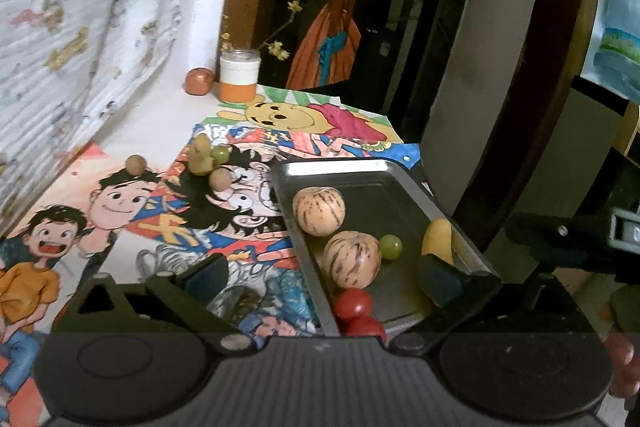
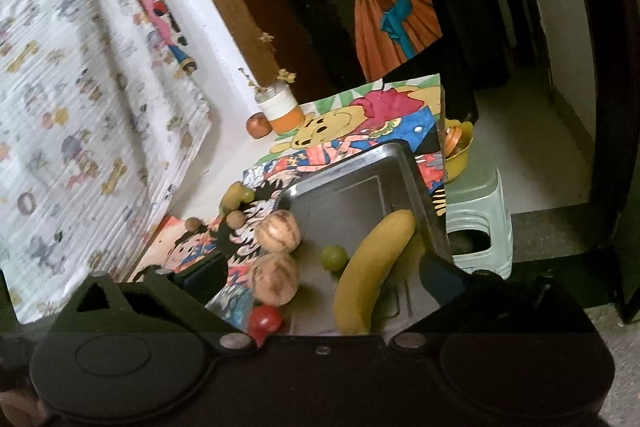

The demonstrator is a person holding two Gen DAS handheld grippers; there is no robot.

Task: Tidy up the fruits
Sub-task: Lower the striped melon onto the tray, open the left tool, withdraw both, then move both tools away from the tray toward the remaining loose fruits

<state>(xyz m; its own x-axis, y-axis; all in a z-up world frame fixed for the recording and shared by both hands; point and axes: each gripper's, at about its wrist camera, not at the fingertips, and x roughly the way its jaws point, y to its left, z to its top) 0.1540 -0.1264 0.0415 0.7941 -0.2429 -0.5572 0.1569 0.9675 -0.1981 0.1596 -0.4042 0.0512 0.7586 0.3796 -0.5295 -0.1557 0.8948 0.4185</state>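
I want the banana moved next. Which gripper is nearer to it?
Right. The right gripper is open with the banana lying between its fingers. The left gripper sits left of it, over the striped fruits.

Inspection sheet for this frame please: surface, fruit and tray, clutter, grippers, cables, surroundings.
Surface: table covered with cartoon drawings.
Job's things: metal tray holds two striped melons, a green grape, a banana and red tomatoes; small brown fruits, a grape and a yellow-green fruit lie outside it.
Clutter: jar, reddish fruit beside it.
Grippers: left gripper and right gripper, jaws open, empty.
Cables: nothing seen.
Surroundings: patterned sheet, green stool with yellow bowl.
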